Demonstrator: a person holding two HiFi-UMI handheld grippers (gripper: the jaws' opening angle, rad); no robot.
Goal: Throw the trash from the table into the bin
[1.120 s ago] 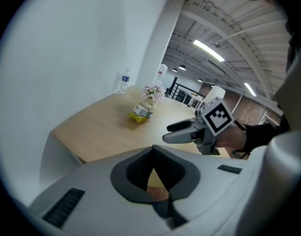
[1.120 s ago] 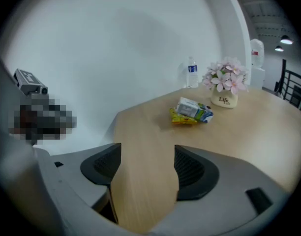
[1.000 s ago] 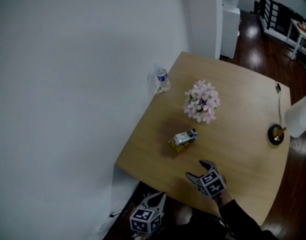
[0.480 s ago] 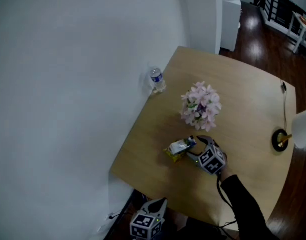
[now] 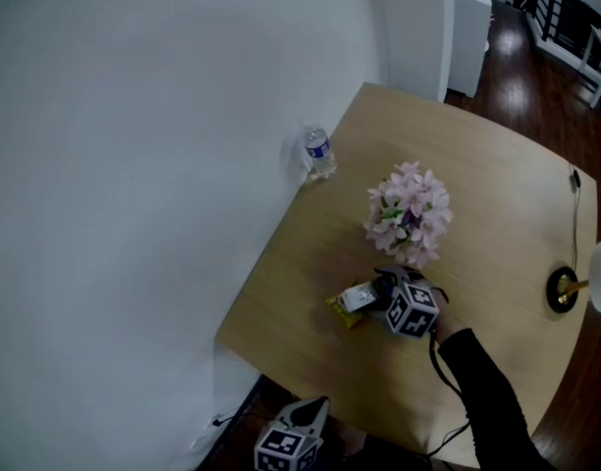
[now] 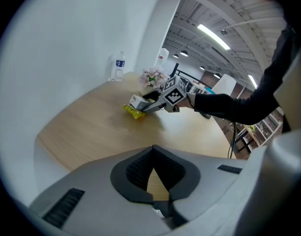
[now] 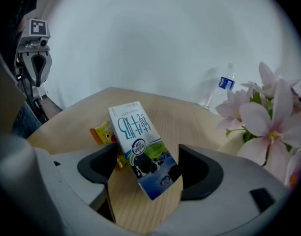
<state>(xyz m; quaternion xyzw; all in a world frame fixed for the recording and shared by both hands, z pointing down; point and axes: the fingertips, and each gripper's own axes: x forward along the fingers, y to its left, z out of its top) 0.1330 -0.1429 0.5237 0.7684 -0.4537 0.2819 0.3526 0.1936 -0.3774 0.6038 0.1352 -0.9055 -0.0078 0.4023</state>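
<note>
The right gripper (image 5: pixel 381 292) is down on the table (image 5: pixel 487 184), at its near left part, just near of the flowers (image 5: pixel 410 214). Its jaws have just been opening and now stand wide apart, with the carton (image 7: pixel 139 146) between them. The carton lies tilted on the wood, its printed face up and its lower end deep in the gap. That end comes close against the right jaw, though I cannot tell whether it touches it. The left jaw stands clear of it, so nothing is gripped.

A yellow wrapper (image 7: pixel 103 133) lies against the carton's left side and is partly tucked under it. It reaches into the space before the left jaw.

The left gripper (image 5: pixel 316 404) hangs off the table's near edge, lower and to the left, well apart from the carton. Its jaws are closed, the tips meet, and nothing is between them. It points toward the table top.

A dark sleeve (image 5: pixel 482 391) runs from the right gripper back toward the near edge.

A water bottle (image 5: pixel 320 153) stands upright at the table's far left edge, beside the white wall (image 5: pixel 134 165). It is well apart from the carton. The flowers stand between the bottle and the carton, nearer the carton.
</note>
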